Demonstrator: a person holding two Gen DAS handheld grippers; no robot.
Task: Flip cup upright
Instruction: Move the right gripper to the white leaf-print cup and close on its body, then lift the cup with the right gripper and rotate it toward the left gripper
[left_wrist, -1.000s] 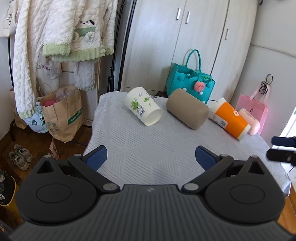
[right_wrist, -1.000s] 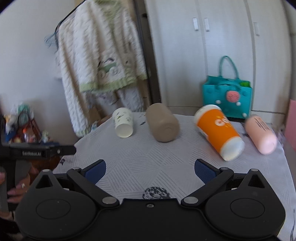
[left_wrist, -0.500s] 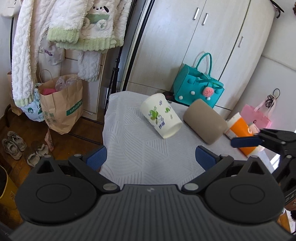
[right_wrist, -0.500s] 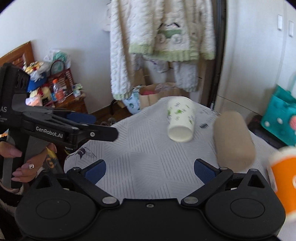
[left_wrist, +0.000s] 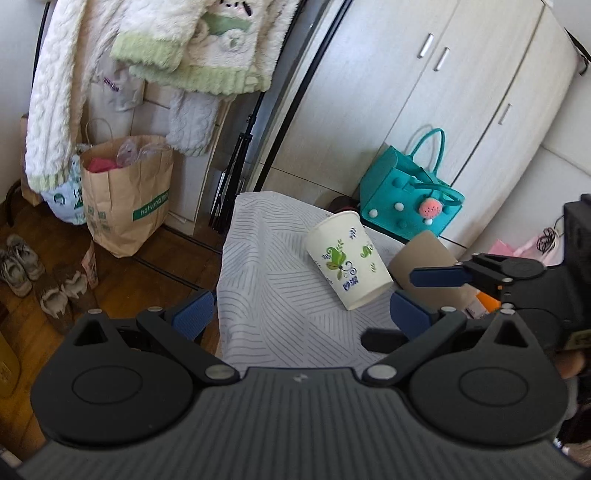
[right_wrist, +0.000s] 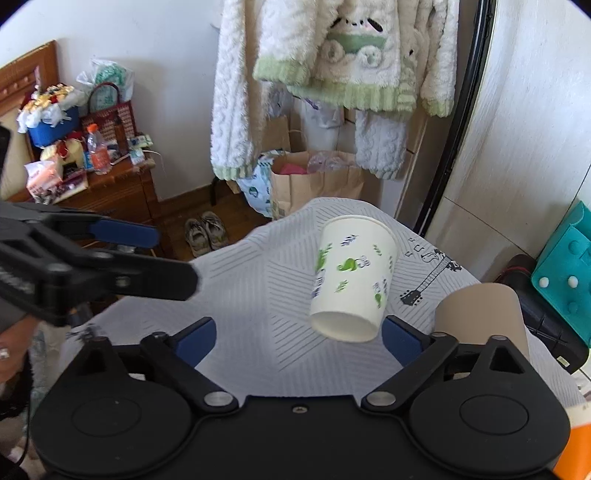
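Note:
A white paper cup with green leaf prints (left_wrist: 347, 264) lies on its side on the white striped tablecloth (left_wrist: 269, 295); it also shows in the right wrist view (right_wrist: 352, 280), its base toward me. My left gripper (left_wrist: 299, 319) is open and empty, just short of the cup. My right gripper (right_wrist: 297, 338) is open and empty, close before the cup's base. A tan cup (left_wrist: 424, 266) lies right of the white cup, also on its side (right_wrist: 480, 314). The right gripper's fingers (left_wrist: 439, 277) reach in from the right in the left wrist view.
An orange cup (right_wrist: 576, 450) shows at the right wrist view's lower right edge. A teal bag (left_wrist: 410, 203) and cupboards stand behind the table. A brown paper bag (left_wrist: 125, 192) and shoes (left_wrist: 22, 266) are on the floor left. A fleece jacket (right_wrist: 332, 74) hangs on a rack.
Both grippers swung left and closer to the white cup. The right gripper now points at its base, and the orange and pink cups have slid out of view.

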